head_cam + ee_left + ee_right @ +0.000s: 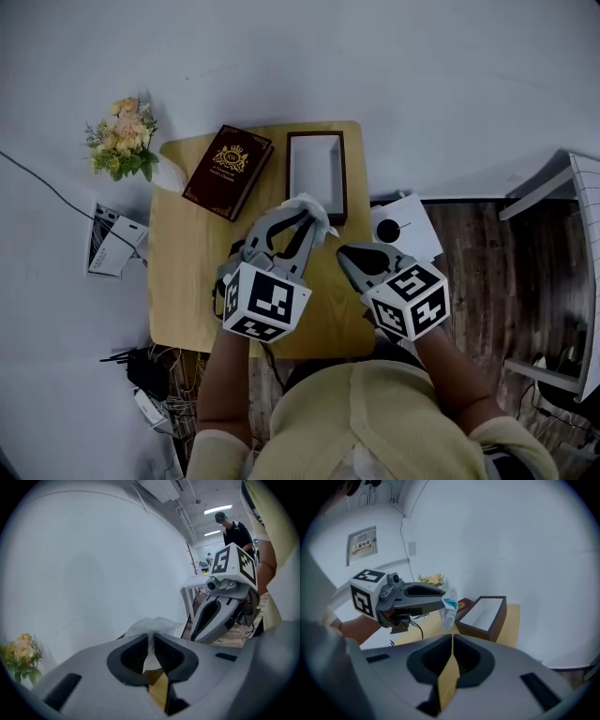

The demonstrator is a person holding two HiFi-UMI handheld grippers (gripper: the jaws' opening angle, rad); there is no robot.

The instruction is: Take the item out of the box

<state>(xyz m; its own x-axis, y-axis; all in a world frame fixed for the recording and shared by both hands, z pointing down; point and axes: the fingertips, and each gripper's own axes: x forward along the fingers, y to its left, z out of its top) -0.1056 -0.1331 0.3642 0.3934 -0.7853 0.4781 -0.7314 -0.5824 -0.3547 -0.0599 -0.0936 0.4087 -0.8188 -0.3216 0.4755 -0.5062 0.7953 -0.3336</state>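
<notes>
Head view: a small plastic bag (306,206) is held clamped between the jaws of the left gripper (315,221). It is lifted out of the open box (345,178), which stands at the far right corner of the table (178,281). The right gripper (347,255) is held nearby, jaws pressed together on nothing.
</notes>
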